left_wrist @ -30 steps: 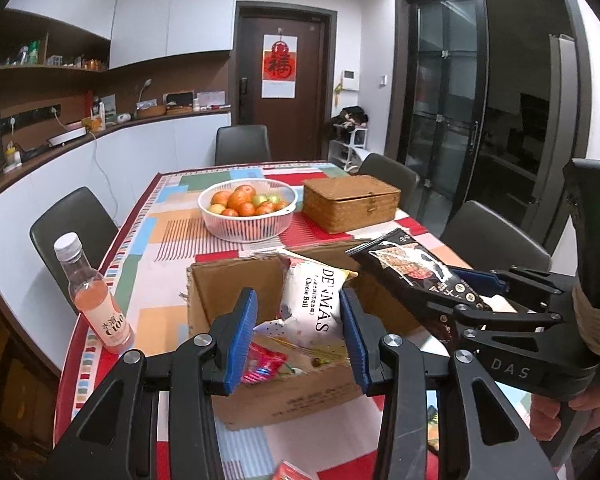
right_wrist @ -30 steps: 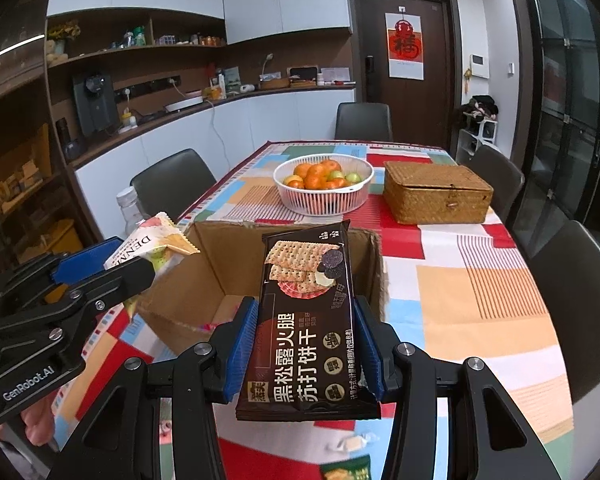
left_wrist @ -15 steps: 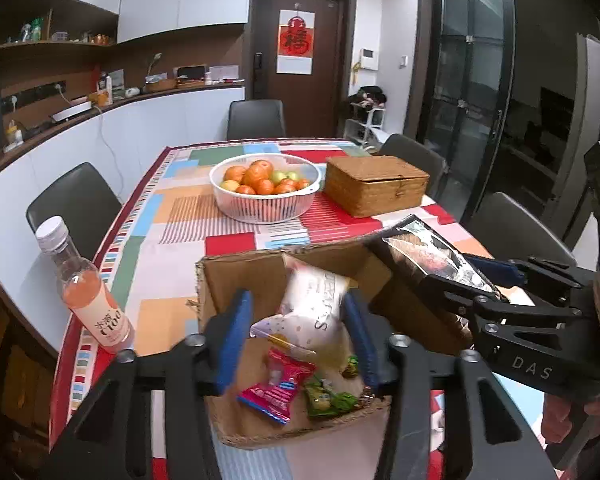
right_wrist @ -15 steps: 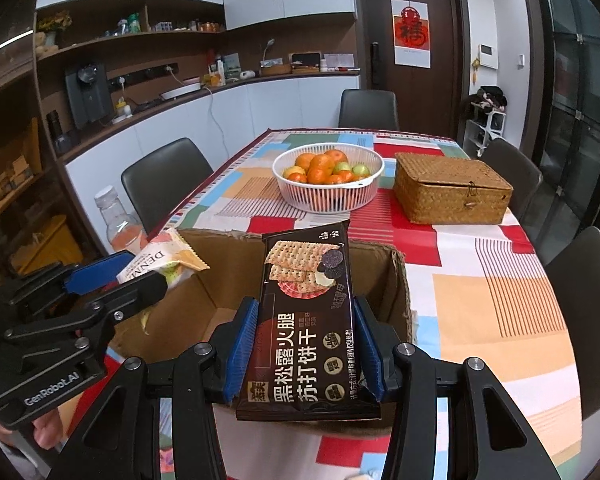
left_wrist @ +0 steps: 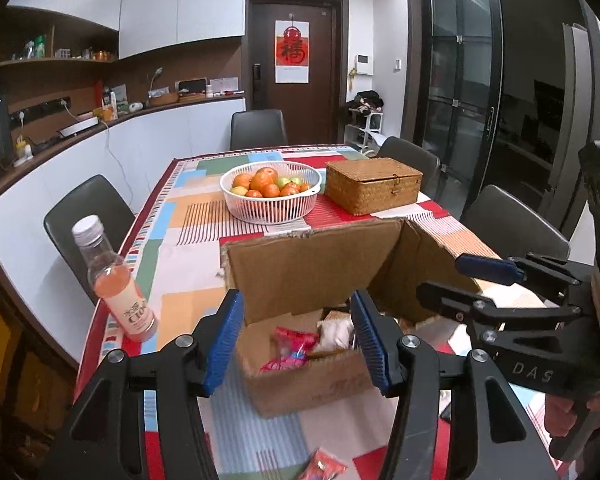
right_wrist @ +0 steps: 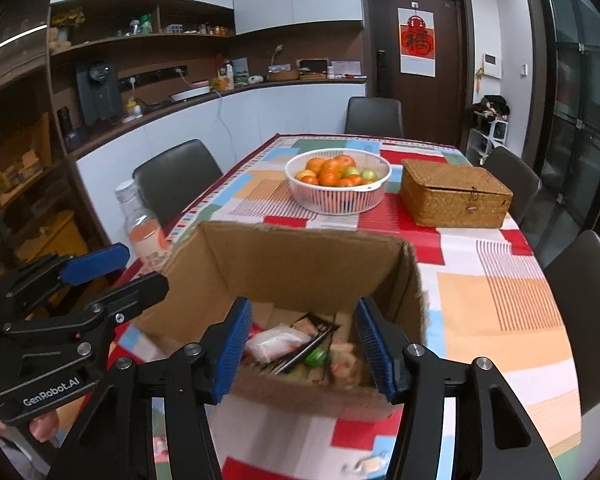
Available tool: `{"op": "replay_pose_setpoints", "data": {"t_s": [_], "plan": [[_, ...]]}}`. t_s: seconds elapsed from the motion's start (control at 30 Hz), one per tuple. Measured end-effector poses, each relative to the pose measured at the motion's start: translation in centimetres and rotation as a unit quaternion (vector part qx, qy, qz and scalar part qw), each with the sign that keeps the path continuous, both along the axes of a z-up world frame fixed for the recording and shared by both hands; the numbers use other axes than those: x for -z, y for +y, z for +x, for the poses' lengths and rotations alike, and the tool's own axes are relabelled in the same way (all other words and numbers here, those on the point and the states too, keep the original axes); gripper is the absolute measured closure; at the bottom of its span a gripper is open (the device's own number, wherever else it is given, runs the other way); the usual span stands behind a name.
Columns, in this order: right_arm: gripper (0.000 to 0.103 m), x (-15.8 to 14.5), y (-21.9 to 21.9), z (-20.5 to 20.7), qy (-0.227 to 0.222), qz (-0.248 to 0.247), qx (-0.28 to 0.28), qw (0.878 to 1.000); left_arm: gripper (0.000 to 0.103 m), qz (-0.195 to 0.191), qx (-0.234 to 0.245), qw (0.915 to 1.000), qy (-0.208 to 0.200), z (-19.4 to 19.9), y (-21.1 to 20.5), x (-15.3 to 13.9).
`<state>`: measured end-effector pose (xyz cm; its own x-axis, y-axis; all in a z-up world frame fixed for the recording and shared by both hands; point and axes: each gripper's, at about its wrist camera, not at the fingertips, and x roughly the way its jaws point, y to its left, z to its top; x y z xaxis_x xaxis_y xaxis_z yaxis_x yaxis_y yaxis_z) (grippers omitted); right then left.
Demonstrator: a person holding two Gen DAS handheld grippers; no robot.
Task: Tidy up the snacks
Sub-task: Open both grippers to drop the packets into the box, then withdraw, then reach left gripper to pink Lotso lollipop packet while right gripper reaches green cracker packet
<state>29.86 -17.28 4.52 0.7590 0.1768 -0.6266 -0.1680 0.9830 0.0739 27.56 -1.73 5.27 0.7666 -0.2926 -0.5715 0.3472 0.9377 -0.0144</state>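
Both claws, left (left_wrist: pixel 296 336) and right (right_wrist: pixel 304 344), hang wide open and empty above the cardboard box (right_wrist: pixel 300 264); snacks (right_wrist: pixel 272 342) lie below them. A stray packet (left_wrist: pixel 324 466) sits nearer me; reaching back, I might snag the box's near wall.

One open cardboard box (right_wrist: pixel 300 264) holding several snack packets, one white fruit basket (right_wrist: pixel 338 182), one lidded wicker box (right_wrist: pixel 454 198), one drink bottle (left_wrist: pixel 114 280), two tongs (left_wrist: pixel 296 336) (right_wrist: pixel 302 346) and four chairs round one bench (right_wrist: pixel 496 304).
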Motion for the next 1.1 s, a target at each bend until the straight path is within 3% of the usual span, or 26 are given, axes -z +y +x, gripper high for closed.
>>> {"op": "replay_pose_setpoints", "data": {"t_s": [0.37, 0.73, 1.1], "plan": [[0.048, 2.1, 3.1, -3.8, 0.029, 0.006, -0.034, 0.999, 0.048, 0.021, 0.002, 0.9996, 0.017, -4.3, 2.4, 1.6], [0.048, 6.0, 4.2, -6.2, 0.091, 0.009, -0.047, 0.995, 0.048, 0.028, 0.013, 0.9958, 0.086, -6.5, 3.2, 6.3], [0.048, 9.8, 4.3, -7.4, 0.139, -0.011, -0.036, 0.990, 0.048, 0.051, 0.040, 0.9851, 0.159, -6.8, 2.4, 11.7]]}}
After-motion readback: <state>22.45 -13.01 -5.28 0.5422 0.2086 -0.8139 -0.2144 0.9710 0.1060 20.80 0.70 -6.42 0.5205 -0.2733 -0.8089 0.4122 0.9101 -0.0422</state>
